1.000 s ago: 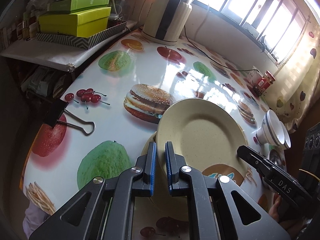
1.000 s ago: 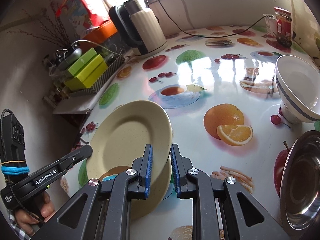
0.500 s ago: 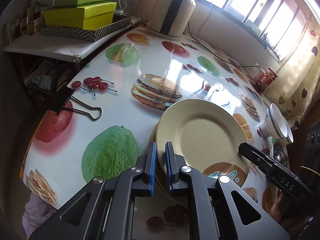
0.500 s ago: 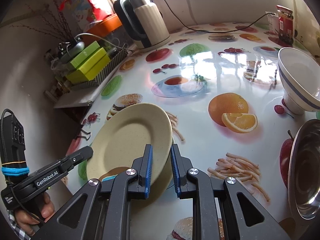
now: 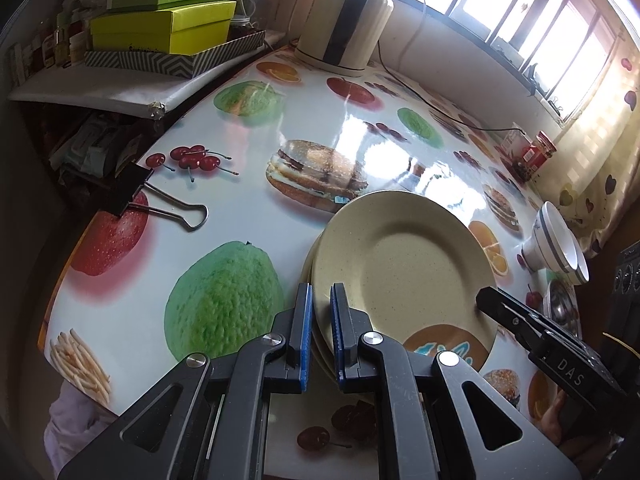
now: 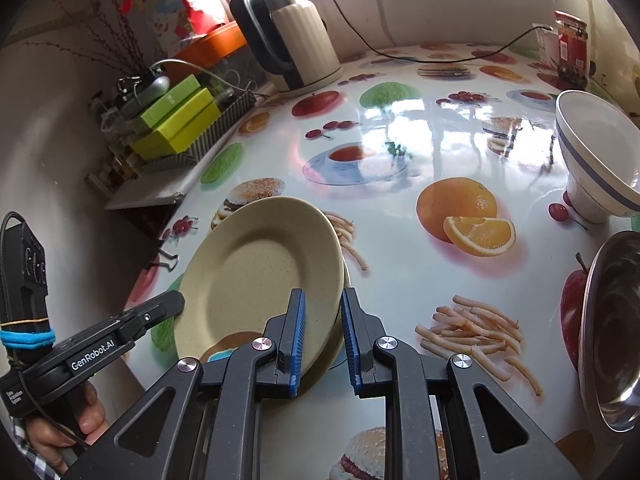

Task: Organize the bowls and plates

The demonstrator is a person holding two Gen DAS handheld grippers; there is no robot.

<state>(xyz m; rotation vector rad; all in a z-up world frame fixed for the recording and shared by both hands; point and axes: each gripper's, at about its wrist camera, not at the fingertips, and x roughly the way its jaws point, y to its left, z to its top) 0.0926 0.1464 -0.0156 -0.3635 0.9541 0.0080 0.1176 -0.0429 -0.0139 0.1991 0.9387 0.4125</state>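
A cream plate is gripped at opposite rims by the left tongs and right tongs, both closed narrowly on it, and held tilted just above the stacked plates on the fruit-print surface. Stacking appears under way; a level lowering is called for next.

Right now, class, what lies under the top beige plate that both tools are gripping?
Under the top beige plate, the rims of more beige plates show, stacked. How many there are, and the tablecloth print beneath the stack, stay covered.
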